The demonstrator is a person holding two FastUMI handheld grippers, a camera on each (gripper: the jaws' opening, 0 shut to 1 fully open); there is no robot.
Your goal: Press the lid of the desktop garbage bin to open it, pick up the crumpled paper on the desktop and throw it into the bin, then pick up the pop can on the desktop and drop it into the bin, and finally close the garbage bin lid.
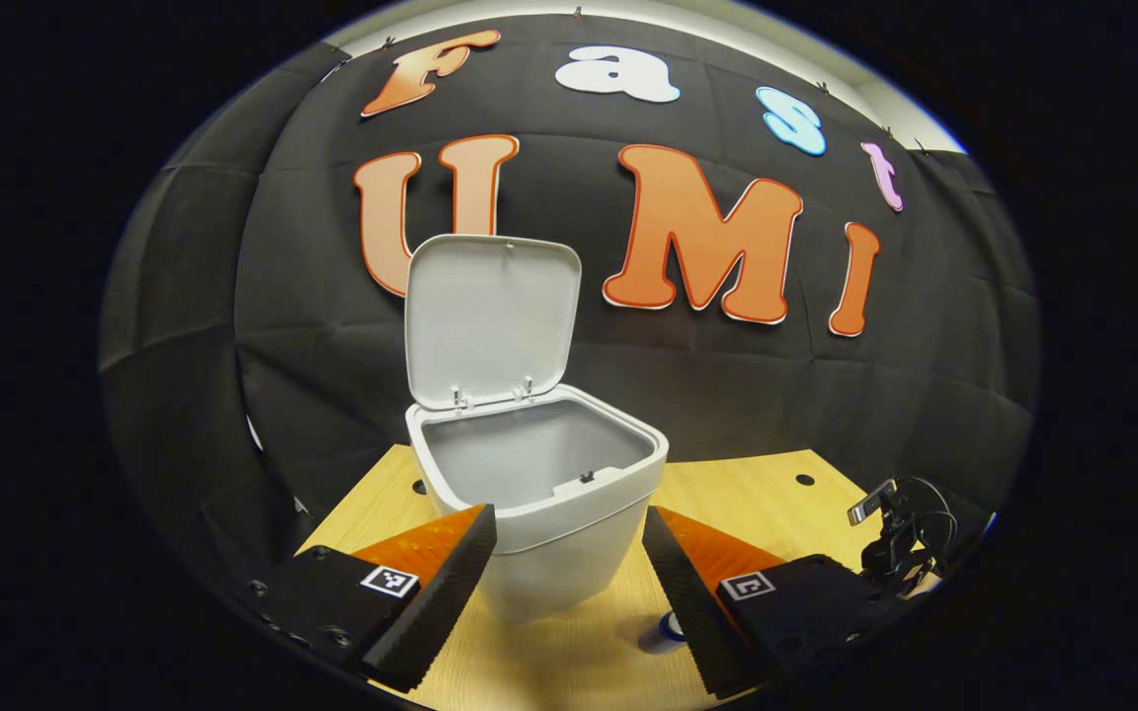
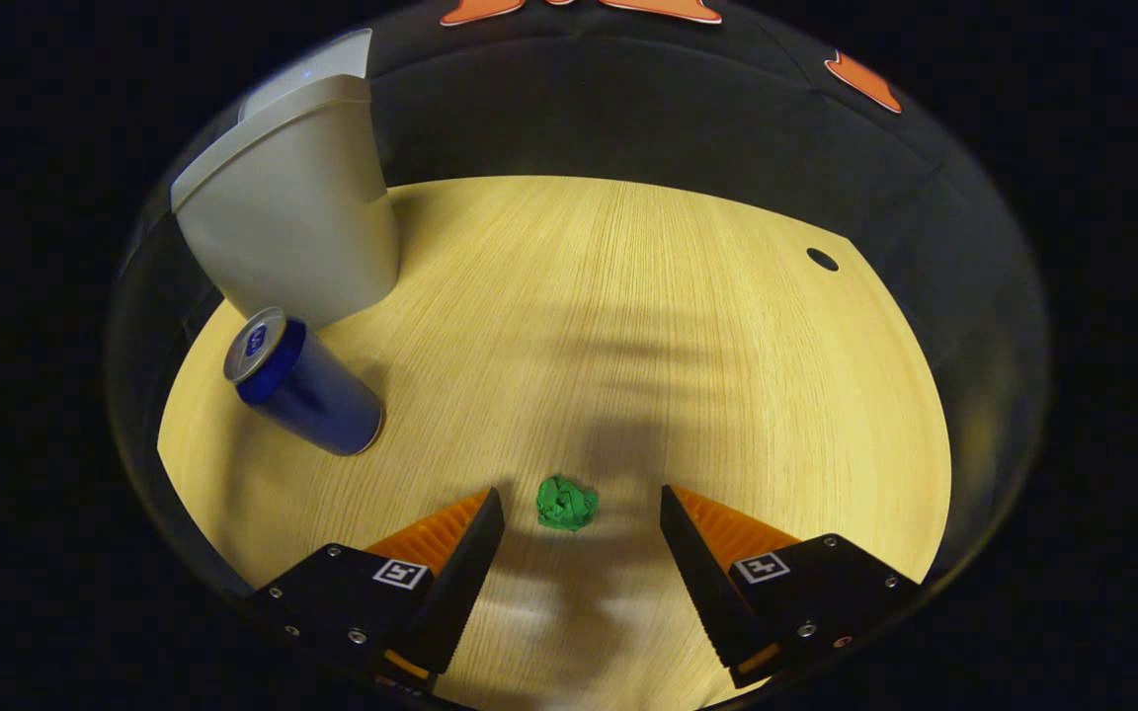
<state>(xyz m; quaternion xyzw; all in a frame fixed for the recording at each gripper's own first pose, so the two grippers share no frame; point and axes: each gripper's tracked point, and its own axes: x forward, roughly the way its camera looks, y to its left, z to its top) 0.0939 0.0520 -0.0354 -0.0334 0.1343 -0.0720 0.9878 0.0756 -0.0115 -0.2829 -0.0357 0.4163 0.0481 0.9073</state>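
The white desktop bin [image 1: 539, 504] stands on the wooden table with its lid [image 1: 490, 316] raised upright, showing a bare grey inside. My left gripper [image 1: 569, 573] is open, hovering in front of the bin's front wall. In the right gripper view the bin [image 2: 292, 217] is at the upper left, and a blue pop can [image 2: 302, 390] stands just in front of it. A small green crumpled paper [image 2: 566, 503] lies on the table between my open right gripper's [image 2: 579, 518] fingertips, not touched. The can's top [image 1: 666, 630] peeks beside my left gripper's right finger.
The other gripper's dark frame [image 1: 900, 533] shows at the right edge of the left gripper view. The wooden table [image 2: 628, 326] has a small round hole [image 2: 822, 259] at its far right. Black cloth walls close the table's back.
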